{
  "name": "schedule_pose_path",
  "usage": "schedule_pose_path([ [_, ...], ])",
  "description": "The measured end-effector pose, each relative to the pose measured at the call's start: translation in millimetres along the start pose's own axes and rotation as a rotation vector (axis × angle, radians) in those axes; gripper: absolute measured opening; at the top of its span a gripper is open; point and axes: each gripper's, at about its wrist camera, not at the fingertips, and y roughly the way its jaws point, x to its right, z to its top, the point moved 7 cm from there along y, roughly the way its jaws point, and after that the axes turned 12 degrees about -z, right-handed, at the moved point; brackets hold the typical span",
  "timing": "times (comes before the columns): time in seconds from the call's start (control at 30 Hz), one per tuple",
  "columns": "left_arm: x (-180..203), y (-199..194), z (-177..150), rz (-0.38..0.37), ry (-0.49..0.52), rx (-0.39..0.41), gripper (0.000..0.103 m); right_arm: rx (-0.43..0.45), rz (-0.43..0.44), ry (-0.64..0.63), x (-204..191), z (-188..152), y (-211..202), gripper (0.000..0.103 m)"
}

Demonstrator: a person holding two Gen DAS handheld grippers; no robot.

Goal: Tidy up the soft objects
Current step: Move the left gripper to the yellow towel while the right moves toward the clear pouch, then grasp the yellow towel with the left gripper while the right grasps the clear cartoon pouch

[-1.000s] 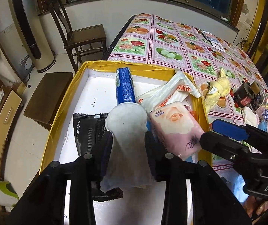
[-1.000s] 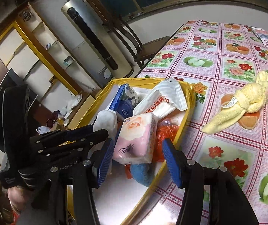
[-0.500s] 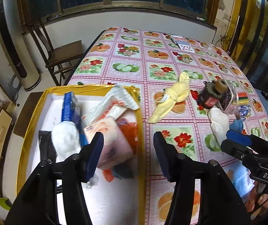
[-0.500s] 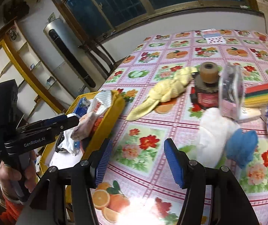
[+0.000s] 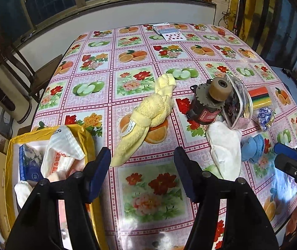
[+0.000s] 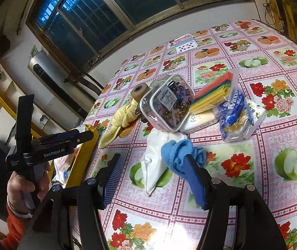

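On the table (image 5: 148,198), my left hand-held gripper (image 5: 142,164) stood wide open and empty, just short of the yellow towel (image 5: 148,114). My right hand-held gripper (image 6: 154,179) was also spread wide, empty, its fingers flanking the white cloth (image 6: 154,158) beside the blue cloth (image 6: 177,152). Yellow box (image 5: 83,133) at left held soft packs.

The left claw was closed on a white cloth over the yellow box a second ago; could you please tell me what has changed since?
The left claw let go of the white cloth, leaving it in the yellow box, and swung right over the table, open. The yellow towel stayed put.
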Motion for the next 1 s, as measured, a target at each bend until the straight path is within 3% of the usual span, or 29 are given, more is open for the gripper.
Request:
schedule_pose_path([
  [0.13,0.8,16.2,11.8,0.016,0.022,-0.017,0.062,-0.027,-0.004,-0.016,-0.4,-2.4,9.1,0.063],
  [0.27,0.5,32.4,19.6,-0.029,0.017,-0.032,0.062,-0.053,0.005,-0.044,-7.8,-7.9,19.1,0.063],
  [0.57,7.4,62.5,38.5,-0.015,0.121,-0.052,0.062,-0.064,-0.005,0.003,10.8,-0.7,28.7,0.063],
  [0.83,-5.3,81.2,48.9,0.02,0.121,-0.064,0.062,-0.076,-0.002,0.003,9.4,5.4,40.9,0.063],
  [1.0,-3.8,94.9,52.6,-0.036,0.123,-0.079,0.065,-0.083,-0.015,-0.008,7.0,7.7,46.9,0.063],
])
